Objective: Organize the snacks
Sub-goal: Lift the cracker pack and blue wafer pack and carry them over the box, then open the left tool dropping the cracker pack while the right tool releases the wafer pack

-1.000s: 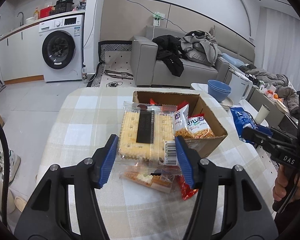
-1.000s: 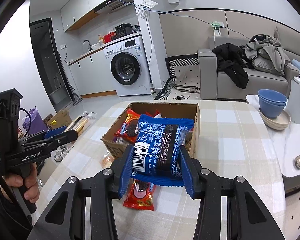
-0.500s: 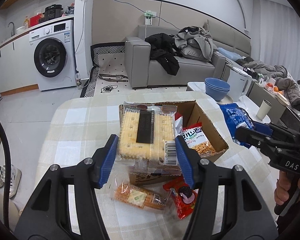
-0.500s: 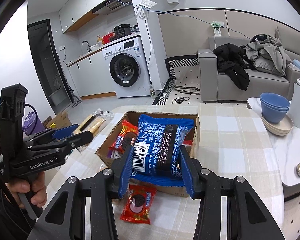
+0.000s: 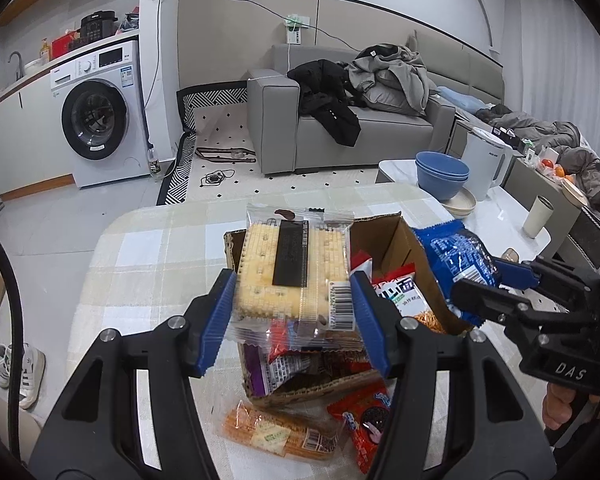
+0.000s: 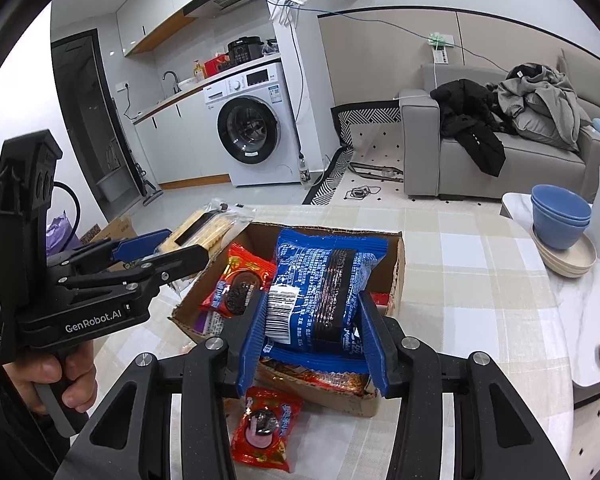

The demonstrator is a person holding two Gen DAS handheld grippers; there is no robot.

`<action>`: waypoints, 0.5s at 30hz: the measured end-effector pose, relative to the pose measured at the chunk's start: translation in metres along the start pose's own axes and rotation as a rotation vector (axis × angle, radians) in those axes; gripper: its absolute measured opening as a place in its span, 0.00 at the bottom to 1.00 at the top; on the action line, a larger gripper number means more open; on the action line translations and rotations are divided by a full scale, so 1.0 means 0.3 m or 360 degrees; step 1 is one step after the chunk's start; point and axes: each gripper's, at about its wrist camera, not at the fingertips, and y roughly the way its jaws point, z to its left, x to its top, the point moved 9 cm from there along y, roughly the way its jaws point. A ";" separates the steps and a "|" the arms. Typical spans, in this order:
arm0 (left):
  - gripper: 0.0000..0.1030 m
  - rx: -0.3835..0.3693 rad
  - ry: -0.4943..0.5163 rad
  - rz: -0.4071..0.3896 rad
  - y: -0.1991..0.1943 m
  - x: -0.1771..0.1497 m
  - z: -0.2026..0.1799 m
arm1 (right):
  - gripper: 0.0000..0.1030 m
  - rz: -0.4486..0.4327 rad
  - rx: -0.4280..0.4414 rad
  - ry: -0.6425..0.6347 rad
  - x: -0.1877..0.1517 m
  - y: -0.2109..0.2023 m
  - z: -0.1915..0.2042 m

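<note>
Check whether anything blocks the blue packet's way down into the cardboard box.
Nothing visible blocks it. The blue packet, clamped in the right gripper, hangs over the open cardboard box. Only packets already inside lie below, including a red cookie packet at the box's left side.

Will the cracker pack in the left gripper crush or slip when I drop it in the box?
The cracker pack probably stays fairly stiff: it juts flat past the left gripper. Its glossy clear wrap looks slippery. The crackers likely break easily, so lower it into the box.
</note>
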 end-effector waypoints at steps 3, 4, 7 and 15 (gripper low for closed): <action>0.54 -0.0002 0.0000 0.0010 0.039 0.013 -0.005 | 0.44 0.0018 -0.0008 0.0013 0.000 0.026 -0.015; 0.54 -0.0002 0.0001 0.0016 0.053 0.017 -0.007 | 0.44 0.0021 -0.0010 0.0015 0.002 0.035 -0.020; 0.54 -0.0001 0.0001 0.0034 0.093 0.022 -0.009 | 0.44 0.0035 -0.0020 0.0019 0.009 0.063 -0.031; 0.54 0.0005 0.0017 0.0082 0.212 0.039 -0.015 | 0.44 0.0071 -0.0043 -0.0003 0.011 0.131 -0.043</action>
